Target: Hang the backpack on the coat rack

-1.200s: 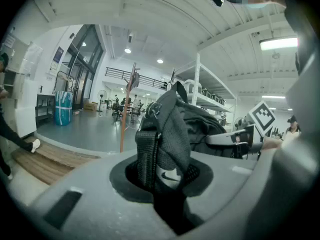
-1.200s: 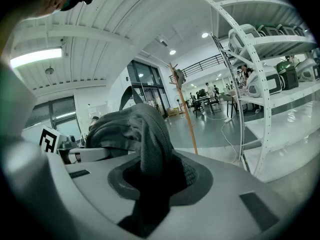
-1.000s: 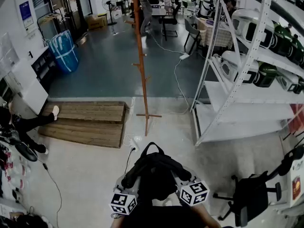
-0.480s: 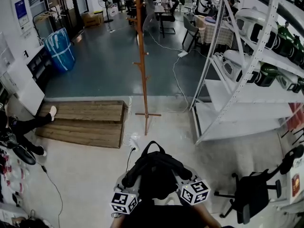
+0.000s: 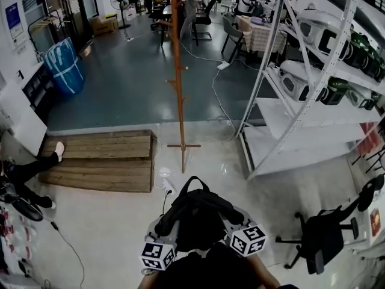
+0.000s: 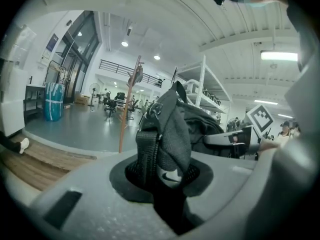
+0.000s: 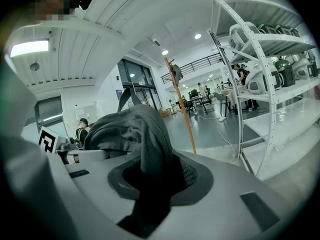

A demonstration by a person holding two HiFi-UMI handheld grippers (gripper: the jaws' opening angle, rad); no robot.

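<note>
Backpack (image 5: 194, 212) fabric was clenched by the left hand-held gripper (image 6: 162, 176) and by the right hand-held gripper (image 7: 150, 181), and the load was held up close before the person. The coat rack (image 5: 177, 71) was seen well apart from it across the floor (image 5: 108, 221); lifting was judged done, with the approach and hanging left.

Matt cloth, smooth wood, painted metal
The backpack (image 5: 194, 215) is matt black woven cloth; the rack (image 5: 177, 71), smooth wood; the shelving (image 5: 295, 116), white-painted metal.
</note>
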